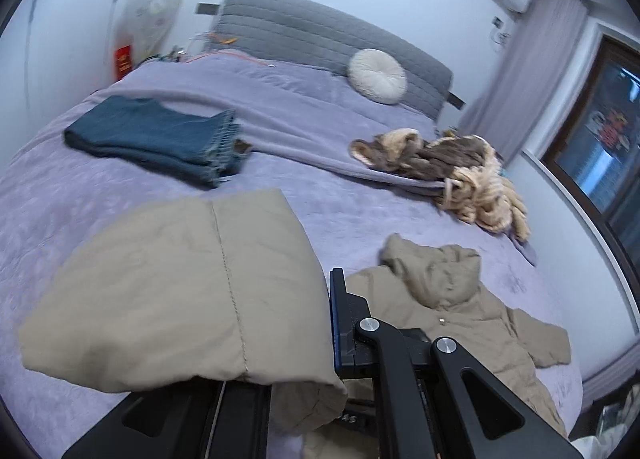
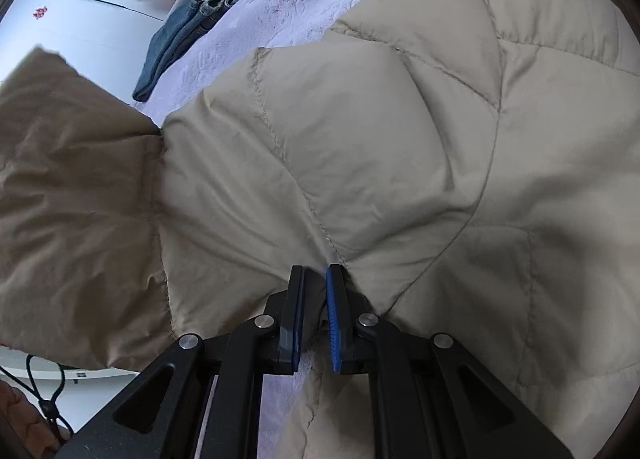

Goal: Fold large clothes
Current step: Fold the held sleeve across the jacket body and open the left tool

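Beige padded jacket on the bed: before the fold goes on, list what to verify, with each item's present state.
1. Left gripper shut on the beige jacket: ok, a panel is lifted.
2. Right gripper pinching the jacket's edge: ok, fabric sits between the pads.
3. Hood lying flat: not ok, bunched.
4. Folded jeans apart from the jacket: ok.
5. Fuzzy brown garment apart from the jacket: ok.
6. Sleeves tucked in: cannot tell.

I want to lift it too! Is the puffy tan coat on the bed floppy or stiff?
Probably floppy: the tan coat bunches where the right gripper pinches it, and the part at the left gripper droops. Its puffy quilting suggests it's light. The smooth fabric might slip.
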